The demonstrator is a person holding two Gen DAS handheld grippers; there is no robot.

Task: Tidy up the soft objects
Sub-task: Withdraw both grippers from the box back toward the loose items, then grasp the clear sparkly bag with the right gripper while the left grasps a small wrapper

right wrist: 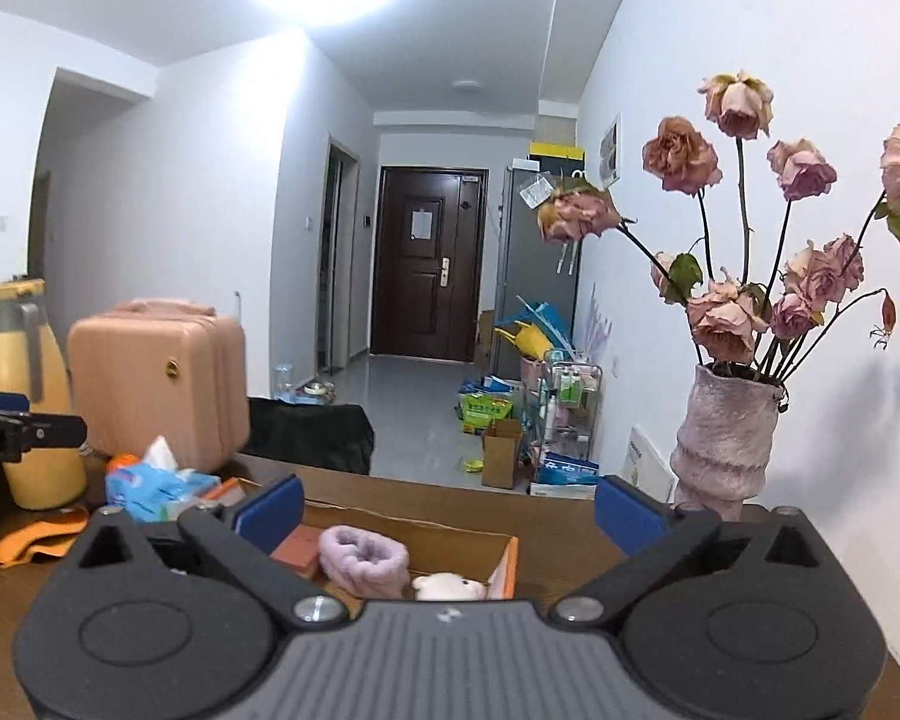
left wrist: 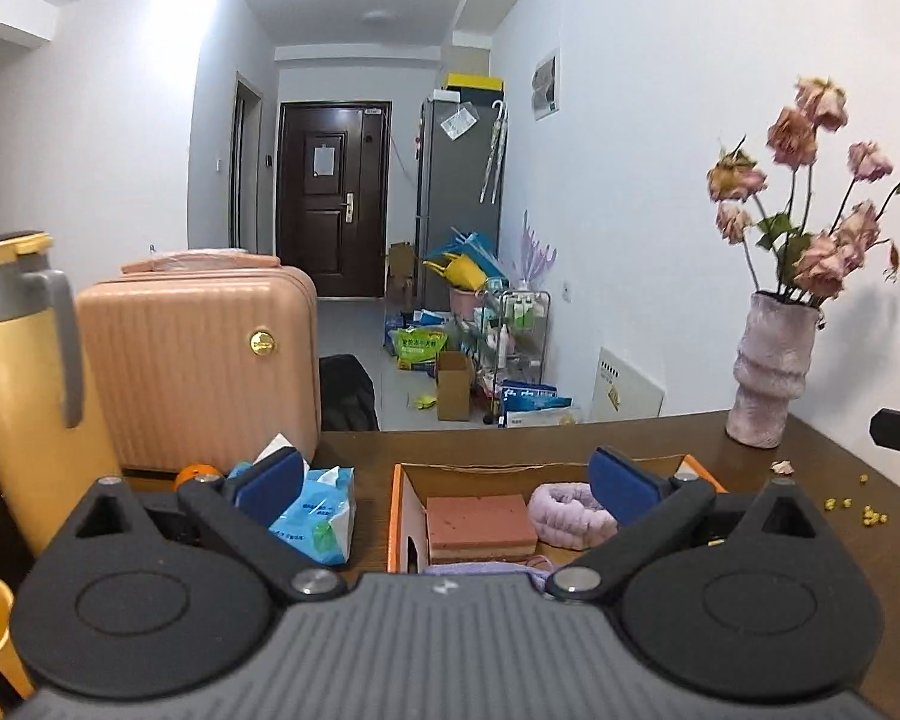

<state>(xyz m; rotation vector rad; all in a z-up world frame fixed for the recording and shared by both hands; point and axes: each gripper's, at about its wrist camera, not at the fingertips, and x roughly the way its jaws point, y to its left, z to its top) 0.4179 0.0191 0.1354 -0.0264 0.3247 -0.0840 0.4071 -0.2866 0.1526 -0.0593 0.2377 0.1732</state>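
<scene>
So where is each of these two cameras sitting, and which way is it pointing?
Left wrist: rides on the left gripper, jaws wide, looking over the orange cardboard box down the hallway.
Right wrist: rides on the right gripper, jaws wide, beside the ribbed pink vase of dried roses.
Shared: box, fluffy lilac headband, vase, ridged pink suitcase, dark brown door.

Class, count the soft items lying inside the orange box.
4: sponge block left, pink headband middle, white plush toy near the right wall, purple cloth at the near edge; more may be hidden.
</scene>
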